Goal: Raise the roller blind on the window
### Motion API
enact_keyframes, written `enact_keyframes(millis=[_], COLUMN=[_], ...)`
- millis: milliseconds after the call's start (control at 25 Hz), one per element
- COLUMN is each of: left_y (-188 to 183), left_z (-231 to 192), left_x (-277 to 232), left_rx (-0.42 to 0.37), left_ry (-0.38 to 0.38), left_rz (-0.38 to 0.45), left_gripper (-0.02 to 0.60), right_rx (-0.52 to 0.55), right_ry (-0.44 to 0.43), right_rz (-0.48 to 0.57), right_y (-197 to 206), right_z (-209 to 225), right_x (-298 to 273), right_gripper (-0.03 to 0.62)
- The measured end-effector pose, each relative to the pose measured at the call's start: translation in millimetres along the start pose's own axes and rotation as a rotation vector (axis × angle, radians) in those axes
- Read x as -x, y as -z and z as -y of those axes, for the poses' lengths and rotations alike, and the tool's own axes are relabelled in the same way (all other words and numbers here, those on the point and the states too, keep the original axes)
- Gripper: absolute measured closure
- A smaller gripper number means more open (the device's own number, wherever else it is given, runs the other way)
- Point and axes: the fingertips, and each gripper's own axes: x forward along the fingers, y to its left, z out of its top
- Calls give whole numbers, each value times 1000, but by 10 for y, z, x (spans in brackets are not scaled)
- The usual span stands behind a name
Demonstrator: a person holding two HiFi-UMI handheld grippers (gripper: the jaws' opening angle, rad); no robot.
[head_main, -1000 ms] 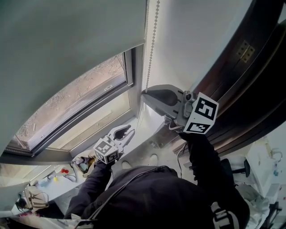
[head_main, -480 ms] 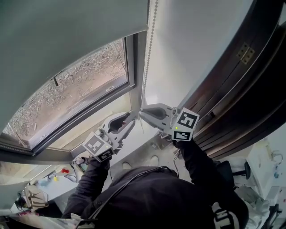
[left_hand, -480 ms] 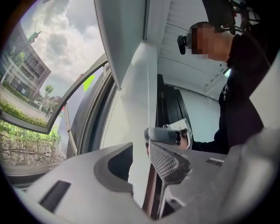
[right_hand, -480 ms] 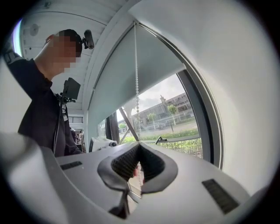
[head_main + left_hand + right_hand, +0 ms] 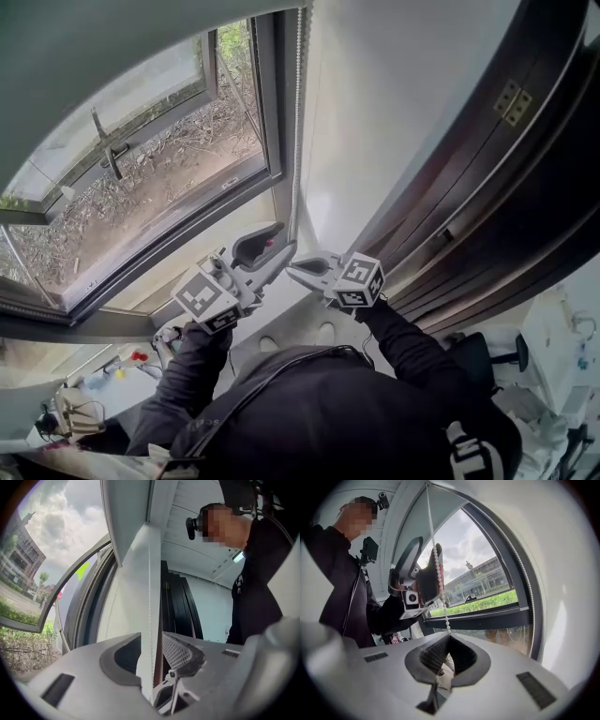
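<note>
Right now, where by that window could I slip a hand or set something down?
The white wall between the bead chain and the dark door is bare. It is crowded low down: the right gripper is shut on the chain, the left gripper, jaws just opening, has it between them, and clutter sits lower left.

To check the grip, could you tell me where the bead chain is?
Head view, centre: bead chain hangs along the window frame, clamped by the right gripper.
</note>
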Motion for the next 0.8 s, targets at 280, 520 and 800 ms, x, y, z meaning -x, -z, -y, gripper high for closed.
enact_keyframes(millis=[280, 520, 800], left_y=[56, 7, 20], left_z=[16, -20, -59], left_x=[-59, -81, -91], left_rx=[4, -20, -13], left_ry=[18, -2, -19], left_rz=[-49, -53, -53], left_gripper=[449, 529, 574], right_rx=[-11, -18, -25], right_ry=[-7, -11, -31], right_rz=[3, 12, -2], right_y=[60, 69, 77], right_z=[-39, -59, -53], right_x=[-42, -71, -57], right_gripper=[588, 588, 586])
